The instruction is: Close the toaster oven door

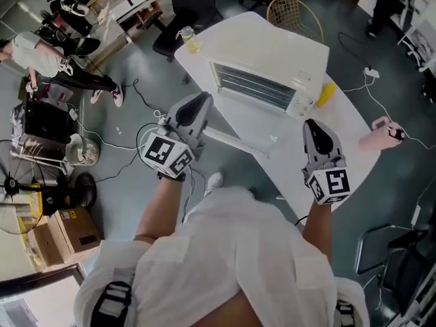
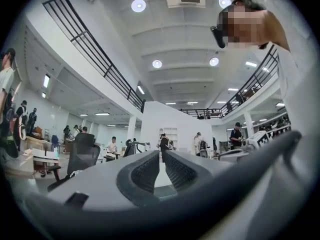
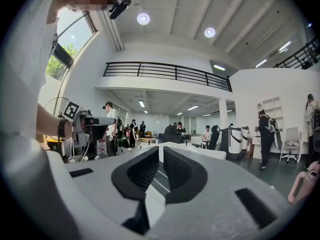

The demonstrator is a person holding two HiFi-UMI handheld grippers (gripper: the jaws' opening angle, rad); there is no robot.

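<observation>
The white toaster oven [image 1: 272,67] stands on the white table [image 1: 340,125] ahead of me. Its wire rack shows through the open front, and the door [image 1: 238,140] lies folded down towards me. My left gripper [image 1: 202,99] [image 2: 161,155] hovers just left of the door's near corner, held up in the air. Its fingertips are shut with nothing between them. My right gripper [image 1: 313,125] [image 3: 161,149] is over the table to the right of the door. Its jaws stand a narrow slit apart and are empty. Neither gripper touches the oven.
A yellow bottle [image 1: 326,92] lies beside the oven's right end and a cup [image 1: 190,41] sits at the table's far left corner. A wicker chair [image 1: 294,16] stands behind the table and a pink object [image 1: 381,131] at its right. Cables trail on the floor.
</observation>
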